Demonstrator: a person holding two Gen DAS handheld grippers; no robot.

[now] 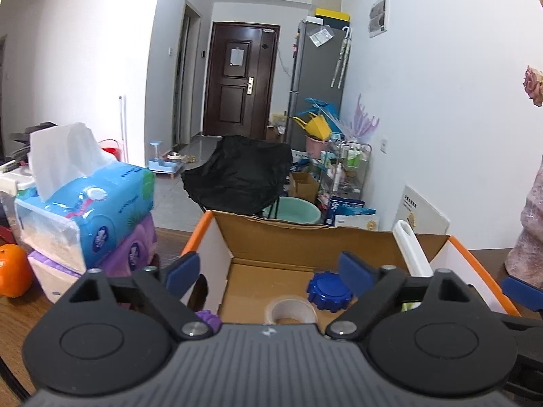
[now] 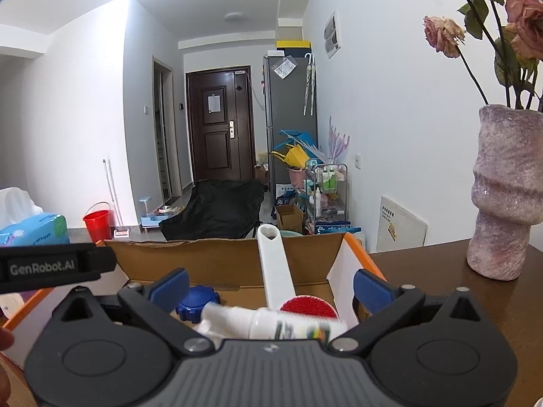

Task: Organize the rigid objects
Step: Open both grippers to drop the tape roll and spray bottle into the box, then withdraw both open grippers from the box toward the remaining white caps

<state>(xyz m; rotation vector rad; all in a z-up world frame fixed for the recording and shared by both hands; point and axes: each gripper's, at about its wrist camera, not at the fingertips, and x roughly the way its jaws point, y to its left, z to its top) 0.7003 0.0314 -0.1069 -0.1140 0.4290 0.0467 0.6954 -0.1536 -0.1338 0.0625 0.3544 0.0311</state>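
Observation:
An open cardboard box (image 1: 305,237) with orange-edged flaps stands on the wooden table and also shows in the right wrist view (image 2: 217,257). Inside lie a blue gear-shaped cap (image 1: 327,291), a roll of clear tape (image 1: 290,310) and a white handled brush (image 1: 412,251). In the right wrist view the white handle (image 2: 275,264) leans on the back wall, with its red round head (image 2: 305,308), the blue cap (image 2: 195,305) and a white tube (image 2: 268,324) below. My left gripper (image 1: 271,268) is open and empty over the box's left half. My right gripper (image 2: 271,285) is open and empty over the right half.
Stacked tissue packs (image 1: 88,217) and an orange (image 1: 12,269) sit left of the box. A small purple object (image 1: 208,317) lies by the box's left wall. A pink vase (image 2: 502,196) with dried roses stands on the table at the right. The left gripper's body (image 2: 54,264) shows at the left of the right wrist view.

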